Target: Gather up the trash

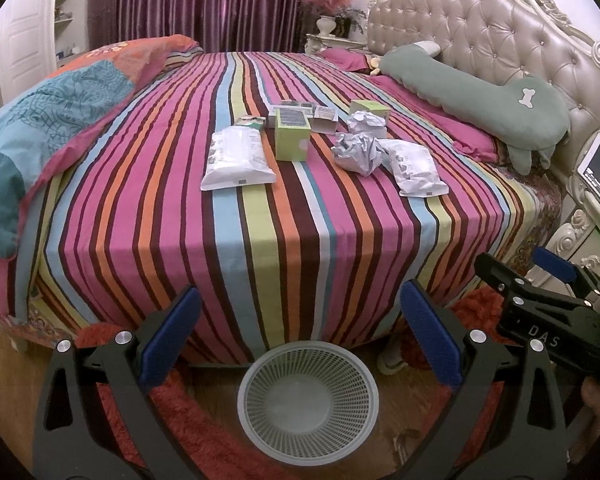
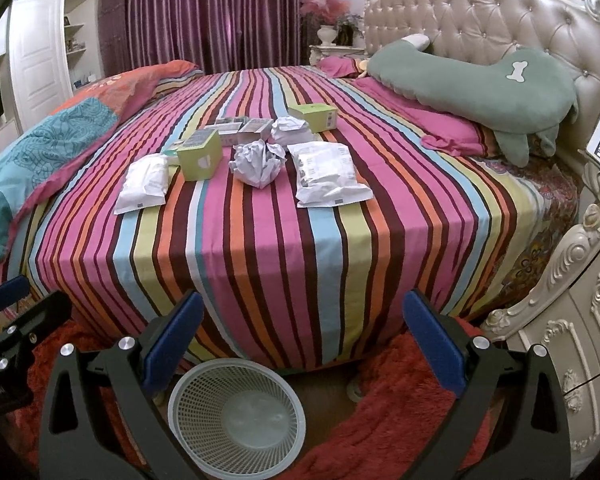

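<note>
- The left gripper [image 1: 300, 340] is seen with its blue-padded fingers spread wide and nothing between them; same story for the right gripper [image 2: 300, 340], wide apart and empty.
- The white mesh basket [image 1: 308, 400] is parked on the floor just below and between the left fingers. From the right wrist view it's shifted toward the left finger instead [image 2: 236, 416], and its inside looks bare there.
- The trash is all piled up on the striped bed [image 1: 260, 260], well ahead of both tongs: a white pouch [image 1: 236, 158] ahead-left, a green box [image 1: 293, 136] standing upright dead ahead, a crumpled paper ball [image 1: 358, 152] just right of that box, and a second pouch [image 1: 416, 168] further right, touching the paper.
- A second paper wad [image 2: 292, 130] and a green box lying on its side [image 2: 314, 117] are shown much more clearly in the right view; in the left view they're partly hidden behind the front wad.
- Some small flat cartons [image 2: 240, 126] are tucked behind the upright box; print can't be read.
- Only the left view catches the right gripper itself, off at the right edge. Only the right view shows the carved nightstand [image 2: 572, 360] up close on the right.
- A green dog-shaped pillow [image 1: 480, 92] is lying against the headboard, far ahead-right.
</note>
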